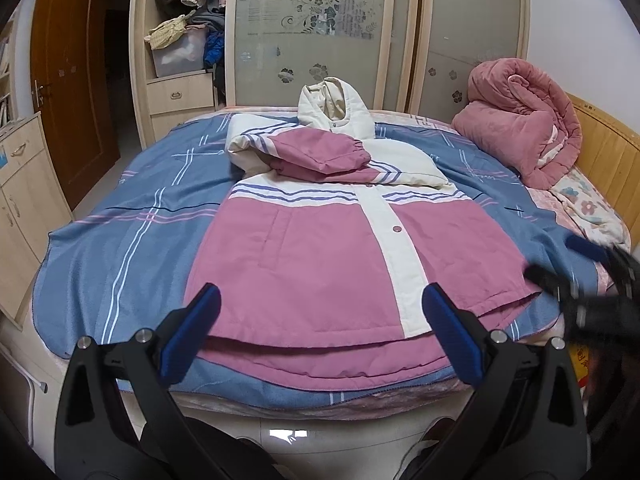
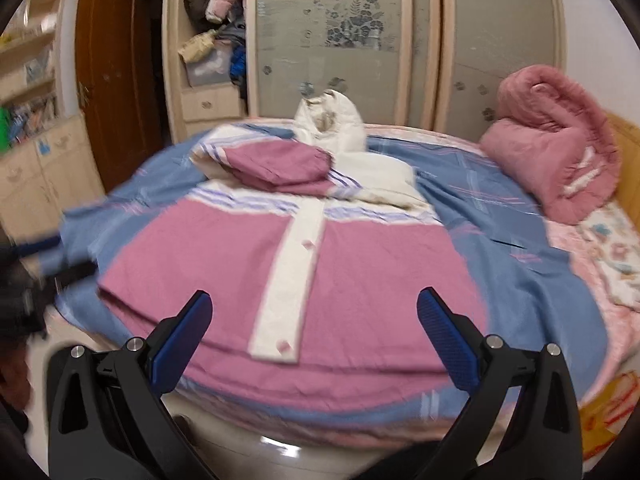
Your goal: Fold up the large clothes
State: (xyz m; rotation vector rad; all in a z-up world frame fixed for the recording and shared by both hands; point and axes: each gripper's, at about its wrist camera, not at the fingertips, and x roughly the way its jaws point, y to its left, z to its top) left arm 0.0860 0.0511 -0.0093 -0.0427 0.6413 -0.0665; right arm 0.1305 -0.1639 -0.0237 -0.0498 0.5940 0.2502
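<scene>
Jacket [image 1: 320, 248] flat on bed [image 1: 120, 248], front up, sleeves folded across chest. Left gripper [image 1: 320, 332], right gripper [image 2: 314, 336] both released, poised near hem, likely for lengthwise fold.

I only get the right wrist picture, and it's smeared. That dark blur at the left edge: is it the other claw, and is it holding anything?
Observer: Yes, that's the left gripper. Its own camera shows its fingers wide apart above the jacket's near hem, holding nothing.
Operator: Does the pink front have a pocket?
Observer: Yes, a pocket slit shows left of the white button strip.
Operator: And the folded sleeve's end?
Observer: A gathered cuff, lying across the chest.
</scene>
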